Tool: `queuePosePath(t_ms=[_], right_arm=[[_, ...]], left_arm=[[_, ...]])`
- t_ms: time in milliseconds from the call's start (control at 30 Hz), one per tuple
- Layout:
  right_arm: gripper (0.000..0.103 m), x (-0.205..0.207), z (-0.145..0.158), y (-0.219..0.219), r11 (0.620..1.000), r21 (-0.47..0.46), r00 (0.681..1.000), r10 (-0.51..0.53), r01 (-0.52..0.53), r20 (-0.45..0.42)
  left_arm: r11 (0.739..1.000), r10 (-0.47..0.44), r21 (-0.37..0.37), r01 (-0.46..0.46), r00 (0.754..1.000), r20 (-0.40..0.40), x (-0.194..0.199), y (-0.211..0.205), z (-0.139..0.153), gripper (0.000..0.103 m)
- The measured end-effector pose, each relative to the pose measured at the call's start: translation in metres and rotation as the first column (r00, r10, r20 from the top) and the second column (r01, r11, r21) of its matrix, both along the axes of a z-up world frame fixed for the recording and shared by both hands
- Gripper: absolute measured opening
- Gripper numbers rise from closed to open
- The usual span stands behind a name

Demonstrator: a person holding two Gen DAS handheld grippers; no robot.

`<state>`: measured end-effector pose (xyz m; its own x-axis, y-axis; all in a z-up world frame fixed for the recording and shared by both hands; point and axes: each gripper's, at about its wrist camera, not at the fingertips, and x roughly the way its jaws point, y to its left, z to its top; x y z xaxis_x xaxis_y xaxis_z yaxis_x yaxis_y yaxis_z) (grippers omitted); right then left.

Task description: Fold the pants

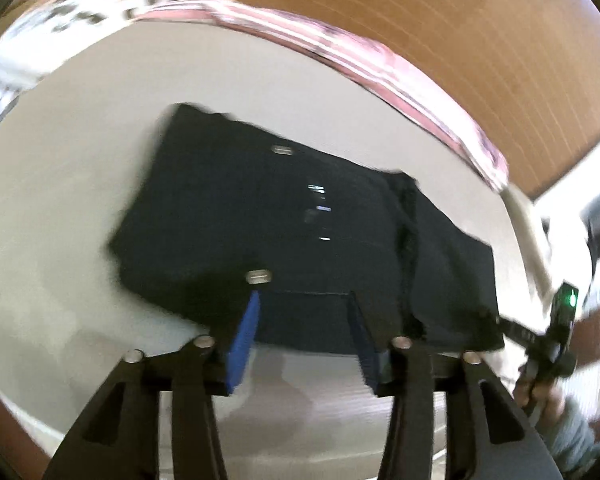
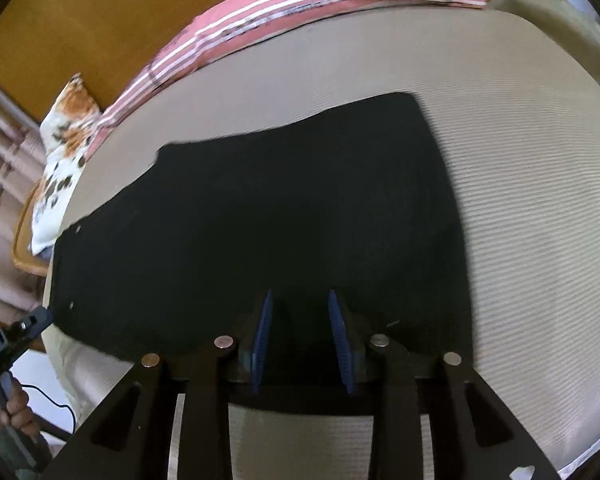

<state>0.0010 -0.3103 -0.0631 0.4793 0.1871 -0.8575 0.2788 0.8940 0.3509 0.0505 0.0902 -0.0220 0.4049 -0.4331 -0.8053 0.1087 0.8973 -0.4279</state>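
Observation:
Black pants (image 1: 284, 216) lie folded flat on a beige bed (image 1: 80, 152), with small metal buttons showing on top. My left gripper (image 1: 304, 320) hovers over the near edge of the pants, its blue pads (image 1: 244, 340) wide apart and nothing pressed between them. In the right wrist view the pants (image 2: 260, 208) spread as a dark sheet. My right gripper (image 2: 300, 320) stands at their near edge with a clear gap between its pads (image 2: 262, 336); no cloth is lifted. Each gripper appears at the edge of the other's view, the right gripper (image 1: 560, 328) and the left gripper (image 2: 20, 332).
A pink striped blanket (image 2: 300, 8) runs along the far side of the bed. A floral pillow (image 2: 64, 140) lies at the far left corner. A wooden panel (image 1: 420, 32) stands behind. A hand (image 2: 16, 404) grips the left handle beside the bed's edge.

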Motion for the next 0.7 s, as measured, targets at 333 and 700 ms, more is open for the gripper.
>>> queuePosePath(t_ms=[333,700], right_arm=[[0.036,0.023,0.002,0.085,0.979,0.07,0.982,0.189,-0.189,0.01],[0.044,0.033,0.006,0.132,0.951,0.122,0.958,0.285,-0.285,0.017]], left_arm=[[0.949,0.223,-0.193,-0.249,0.964,-0.146,-0.005,0.075,-0.034,0.053],[0.879,0.288,-0.324,-0.351,0.93,-0.227,0.008,0.09,-0.072,0.053]])
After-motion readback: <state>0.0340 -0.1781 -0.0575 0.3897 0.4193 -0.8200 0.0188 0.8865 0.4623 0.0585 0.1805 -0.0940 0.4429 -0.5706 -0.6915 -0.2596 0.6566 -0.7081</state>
